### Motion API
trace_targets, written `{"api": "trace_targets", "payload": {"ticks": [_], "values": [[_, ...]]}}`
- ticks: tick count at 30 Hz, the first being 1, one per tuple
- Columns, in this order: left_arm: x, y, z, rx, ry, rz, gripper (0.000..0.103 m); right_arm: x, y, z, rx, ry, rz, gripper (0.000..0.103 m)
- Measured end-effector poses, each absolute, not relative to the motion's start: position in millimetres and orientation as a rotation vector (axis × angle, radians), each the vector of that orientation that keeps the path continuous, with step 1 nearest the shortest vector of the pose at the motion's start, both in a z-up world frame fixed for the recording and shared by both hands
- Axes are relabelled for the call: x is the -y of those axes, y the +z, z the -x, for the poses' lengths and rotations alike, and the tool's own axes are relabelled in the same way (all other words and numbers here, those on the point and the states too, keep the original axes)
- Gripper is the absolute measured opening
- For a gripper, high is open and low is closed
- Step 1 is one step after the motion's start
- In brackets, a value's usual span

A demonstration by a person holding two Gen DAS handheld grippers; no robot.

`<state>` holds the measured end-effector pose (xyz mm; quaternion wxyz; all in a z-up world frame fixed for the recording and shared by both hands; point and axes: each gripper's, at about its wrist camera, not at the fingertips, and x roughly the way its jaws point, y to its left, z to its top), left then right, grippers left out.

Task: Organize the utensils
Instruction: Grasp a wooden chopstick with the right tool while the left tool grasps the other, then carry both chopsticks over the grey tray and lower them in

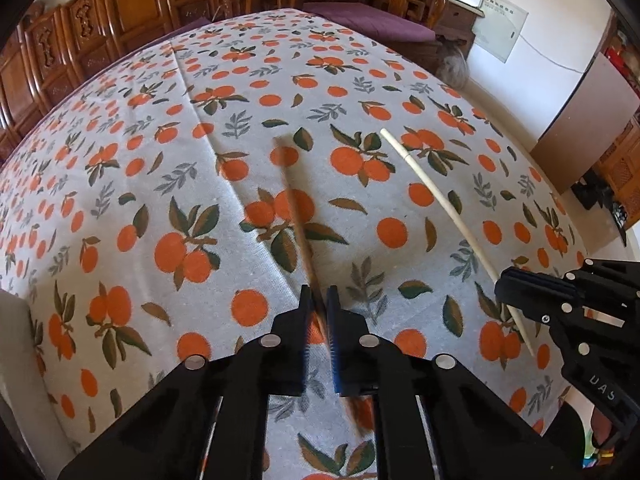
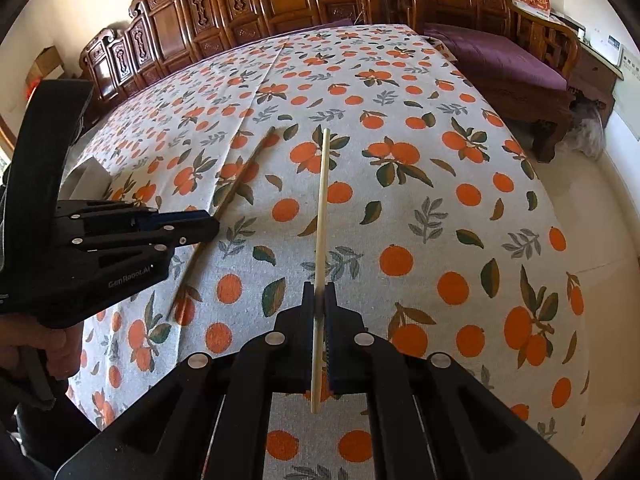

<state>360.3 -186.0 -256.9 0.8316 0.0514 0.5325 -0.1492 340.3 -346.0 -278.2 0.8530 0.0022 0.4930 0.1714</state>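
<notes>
Pale chopstick [image 2: 320,240], slim and cream-coloured, clamped between the fingers of the right claw [image 2: 320,300], pointing forward above the table [image 2: 440,208]. Brown chopstick [image 1: 298,216], blurred, likewise gripped in the left claw [image 1: 319,300], just left of the pale one. Beneath both, a cloth [image 1: 160,168] printed with oranges and leaves. No container discernible.

The left gripper [image 1: 319,300] clamps a blurred brown chopstick [image 1: 298,216] over the orange-print counter [image 1: 160,184], while the right gripper [image 1: 520,288] grips a pale chopstick [image 1: 436,196] nearby.
</notes>
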Motion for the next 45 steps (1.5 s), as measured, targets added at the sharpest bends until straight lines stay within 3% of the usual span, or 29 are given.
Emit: {"api": "trace_targets", "payload": {"ticks": [11,26,45], "values": [[159.2,-246.8,-331.4,-1.141,-0.298,-0.129,0.004,339.7,-270.9,-336.7,-1.025,0.398,-0.005,0.006],[102.0,-189.9,-289.6,-1.040,-0.243,-0.081,0.004,285.6,-232.9,-318.7,-0.952,0.516,0.055,0.006],[-22.3,-137.2,-252.8,-0.911,-0.100,0.051,0.004,190.2,-216.5,-301.5,-0.945,0.625,0.130,0.006]]}}
